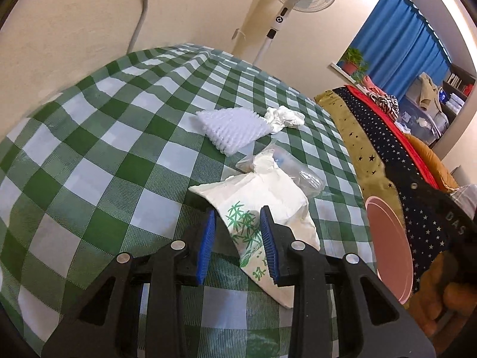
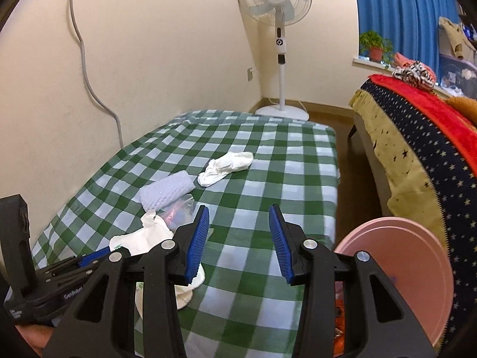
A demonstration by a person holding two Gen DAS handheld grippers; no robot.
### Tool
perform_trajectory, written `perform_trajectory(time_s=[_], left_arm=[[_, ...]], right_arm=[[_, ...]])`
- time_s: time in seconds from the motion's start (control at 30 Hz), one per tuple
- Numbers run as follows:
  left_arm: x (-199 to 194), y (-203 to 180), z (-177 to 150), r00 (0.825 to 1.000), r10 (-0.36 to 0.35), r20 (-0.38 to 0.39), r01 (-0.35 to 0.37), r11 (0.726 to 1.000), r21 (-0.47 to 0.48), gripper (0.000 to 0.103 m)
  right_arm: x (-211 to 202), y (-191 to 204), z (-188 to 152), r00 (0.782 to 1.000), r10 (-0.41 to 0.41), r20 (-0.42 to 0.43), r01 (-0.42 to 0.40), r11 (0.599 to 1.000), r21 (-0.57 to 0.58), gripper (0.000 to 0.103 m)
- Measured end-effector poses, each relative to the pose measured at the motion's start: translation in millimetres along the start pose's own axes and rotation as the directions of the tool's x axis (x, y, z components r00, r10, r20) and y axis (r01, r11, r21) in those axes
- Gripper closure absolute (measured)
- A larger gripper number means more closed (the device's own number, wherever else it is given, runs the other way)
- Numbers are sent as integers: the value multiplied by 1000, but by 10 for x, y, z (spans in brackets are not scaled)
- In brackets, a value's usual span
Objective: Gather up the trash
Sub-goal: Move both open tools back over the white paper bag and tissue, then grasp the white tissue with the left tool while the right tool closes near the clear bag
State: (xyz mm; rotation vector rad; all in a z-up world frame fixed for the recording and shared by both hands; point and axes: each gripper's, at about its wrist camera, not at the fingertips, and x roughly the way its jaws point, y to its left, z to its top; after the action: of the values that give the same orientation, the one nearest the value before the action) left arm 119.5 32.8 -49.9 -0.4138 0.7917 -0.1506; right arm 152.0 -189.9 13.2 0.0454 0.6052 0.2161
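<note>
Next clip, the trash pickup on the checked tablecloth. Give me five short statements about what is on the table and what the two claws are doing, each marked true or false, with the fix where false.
1. The left claw straddles the white bag with green bamboo print. True.
2. The right claw grips the foam net sleeve. False: nothing is between its pads, only the checked tablecloth shows in the gap.
3. A crumpled white wrapper lies beyond the foam net sleeve. True.
4. The clear plastic bottle stands upright. False: it lies on its side beside the white bag.
5. A pink bin sits at the table's right edge. True.
</note>
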Motion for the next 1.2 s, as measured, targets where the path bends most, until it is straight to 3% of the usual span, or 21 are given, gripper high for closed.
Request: perform_trajectory(time_s=[0.57, 0.63, 0.7, 0.9, 1.2], left_arm=[[68, 38, 53, 1000, -24, 1, 24, 1000, -13, 77], [68, 39, 55, 1000, -23, 2, 23, 1000, -9, 78], [53, 35, 69, 1000, -25, 4, 25, 1000, -8, 81], [-25, -4, 100, 1000, -29, 12, 29, 1000, 11, 90], [-249, -122, 144, 998, -28, 49, 25, 998, 66, 98]], right_arm=[[640, 253, -113, 986, 67, -155, -73, 997, -29, 61], [663, 249, -131, 982, 84, -169, -89, 996, -21, 66], [674, 261, -151, 979, 93, -182, -100, 995, -29, 81], [600, 289, -155, 981, 95, -169, -105, 993, -54, 97], [274, 180, -93, 993, 66, -101, -70, 997, -36, 103]])
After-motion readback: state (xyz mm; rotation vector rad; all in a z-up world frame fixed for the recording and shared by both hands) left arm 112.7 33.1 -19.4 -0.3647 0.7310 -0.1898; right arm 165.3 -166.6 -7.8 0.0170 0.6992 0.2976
